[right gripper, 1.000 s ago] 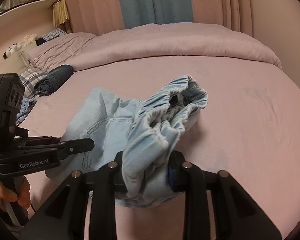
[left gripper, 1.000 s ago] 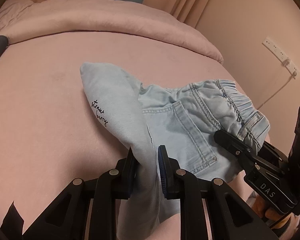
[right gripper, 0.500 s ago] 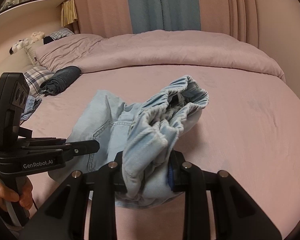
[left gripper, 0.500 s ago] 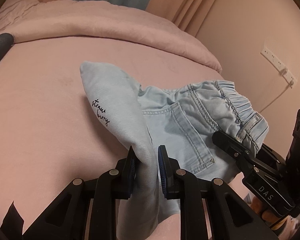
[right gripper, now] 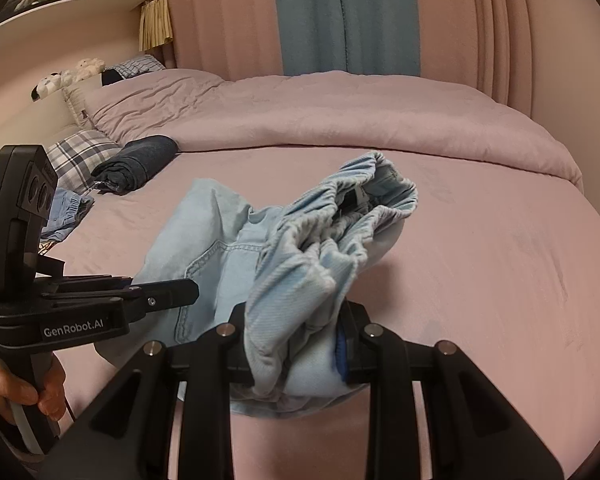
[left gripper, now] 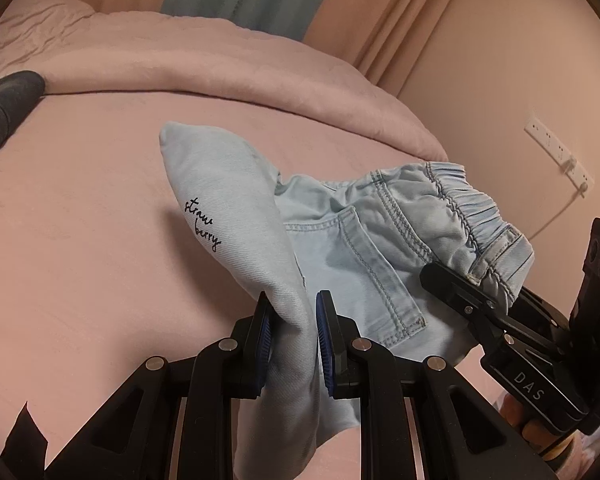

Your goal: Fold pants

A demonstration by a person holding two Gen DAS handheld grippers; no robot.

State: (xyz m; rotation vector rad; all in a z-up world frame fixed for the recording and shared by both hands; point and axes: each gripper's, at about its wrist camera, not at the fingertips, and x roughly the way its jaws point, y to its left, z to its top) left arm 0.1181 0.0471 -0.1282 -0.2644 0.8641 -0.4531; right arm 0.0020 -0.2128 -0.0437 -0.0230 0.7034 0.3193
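Observation:
Light blue denim pants [left gripper: 352, 248] hang lifted between both grippers above the pink bed [left gripper: 80, 220]. My left gripper [left gripper: 292, 336] is shut on a leg end printed "strawberry" [left gripper: 204, 224], the cloth pinched between the blue pads. In the right wrist view my right gripper [right gripper: 296, 344] is shut on the bunched elastic waistband [right gripper: 340, 236]. The right gripper [left gripper: 472, 300] also shows at the right of the left wrist view, clamped on the waistband [left gripper: 472, 208]. The left gripper [right gripper: 164, 292] reaches in from the left of the right wrist view, a hand [right gripper: 16, 388] on its handle.
A rolled dark garment [right gripper: 140, 162] lies at the far left of the bed beside a plaid pillow [right gripper: 76, 156] and blue cloth [right gripper: 64, 208]. A folded pink duvet [right gripper: 340, 116] runs along the far side. A wall with a socket strip [left gripper: 556, 152] stands at right.
Both grippers have risen a little with the pants still gripped; more of the room behind the bed shows now. The grips themselves look the same.

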